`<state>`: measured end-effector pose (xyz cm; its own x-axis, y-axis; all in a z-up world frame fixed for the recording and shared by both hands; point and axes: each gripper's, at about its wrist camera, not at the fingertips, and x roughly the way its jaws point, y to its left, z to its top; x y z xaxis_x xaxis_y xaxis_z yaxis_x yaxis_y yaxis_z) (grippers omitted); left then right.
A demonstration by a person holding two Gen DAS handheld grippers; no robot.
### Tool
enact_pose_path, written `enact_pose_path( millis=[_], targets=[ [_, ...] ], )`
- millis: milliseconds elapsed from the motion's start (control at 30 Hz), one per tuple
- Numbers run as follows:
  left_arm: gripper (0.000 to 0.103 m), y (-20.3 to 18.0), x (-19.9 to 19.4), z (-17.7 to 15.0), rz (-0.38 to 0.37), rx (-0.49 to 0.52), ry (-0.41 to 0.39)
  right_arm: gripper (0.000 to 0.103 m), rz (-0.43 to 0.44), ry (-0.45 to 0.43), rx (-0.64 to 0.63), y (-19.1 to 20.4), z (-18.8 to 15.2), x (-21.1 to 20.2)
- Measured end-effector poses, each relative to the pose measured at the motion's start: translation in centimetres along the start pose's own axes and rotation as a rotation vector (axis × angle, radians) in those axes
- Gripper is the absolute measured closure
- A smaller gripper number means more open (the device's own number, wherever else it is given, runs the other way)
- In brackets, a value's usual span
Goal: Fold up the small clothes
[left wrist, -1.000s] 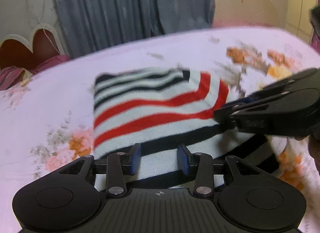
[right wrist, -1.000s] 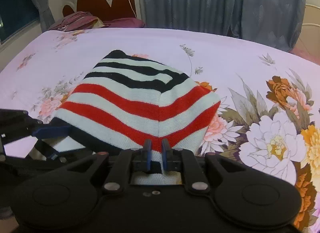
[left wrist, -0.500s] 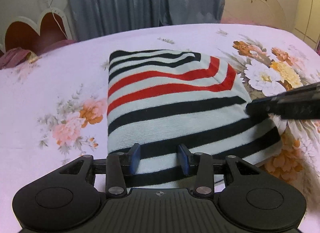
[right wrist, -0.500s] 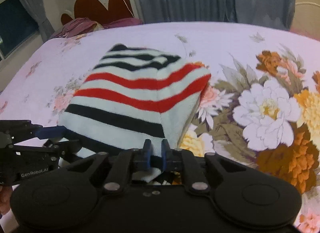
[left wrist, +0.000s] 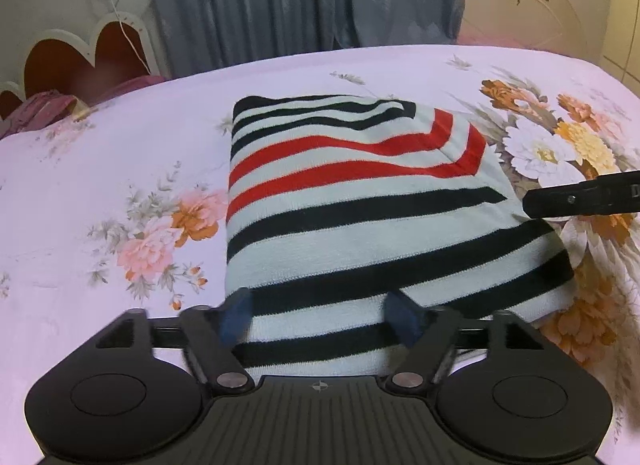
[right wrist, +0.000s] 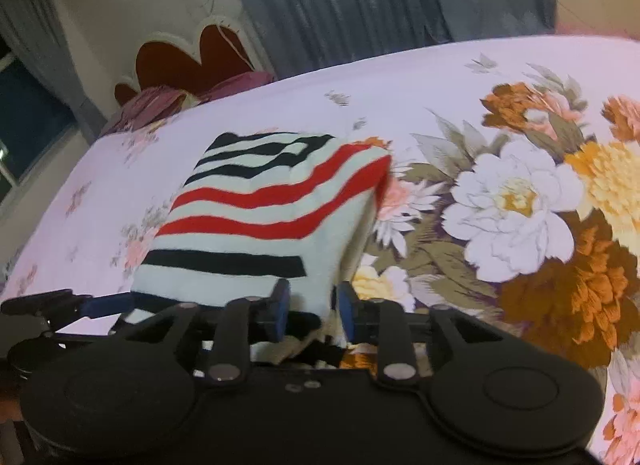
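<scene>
Striped garment lying folded on the bed; left gripper and right gripper jaws apart, near hem between them. Withdrawing carelessly could snag and unfold it.

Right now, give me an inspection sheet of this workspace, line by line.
Surface: floral bedsheet, pale pink, big blooms on the right side.
Job's things: striped garment, folded, lying flat on the sheet.
Clutter: crumpled maroon cloth near the headboard.
Grippers: left claw open, straddling the garment's near edge; right claw open at the garment's near right corner.
Cables: thin cord hanging across the headboard.
Surroundings: grey-blue curtain, dark window.
</scene>
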<state>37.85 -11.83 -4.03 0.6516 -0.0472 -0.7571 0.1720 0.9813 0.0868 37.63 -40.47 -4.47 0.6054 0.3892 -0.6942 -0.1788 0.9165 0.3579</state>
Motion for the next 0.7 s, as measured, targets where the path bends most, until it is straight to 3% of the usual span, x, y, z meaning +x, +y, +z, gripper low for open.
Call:
enact_pose_path(
  millis=[33,267,400,700],
  targets=[
    [0.027,0.0,0.0,0.1,-0.001,0.0,-0.001,0.054,0.006,-0.003,0.016,-0.4,0.1,0.0],
    [0.026,0.2,-0.1,1.1,-0.024,-0.01,-0.016,0.052,0.091,-0.017,0.147,-2.9,0.1,-0.2],
    [0.026,2.8,0.5,2.0,-0.093,-0.126,-0.021,0.05,0.224,0.001,0.332,-5.5,-0.2,1.2],
    [0.026,7.8,3.8,1.5,-0.232,-0.333,0.059,0.041,0.271,0.047,0.422,-7.2,-0.9,4.4]
  ],
)
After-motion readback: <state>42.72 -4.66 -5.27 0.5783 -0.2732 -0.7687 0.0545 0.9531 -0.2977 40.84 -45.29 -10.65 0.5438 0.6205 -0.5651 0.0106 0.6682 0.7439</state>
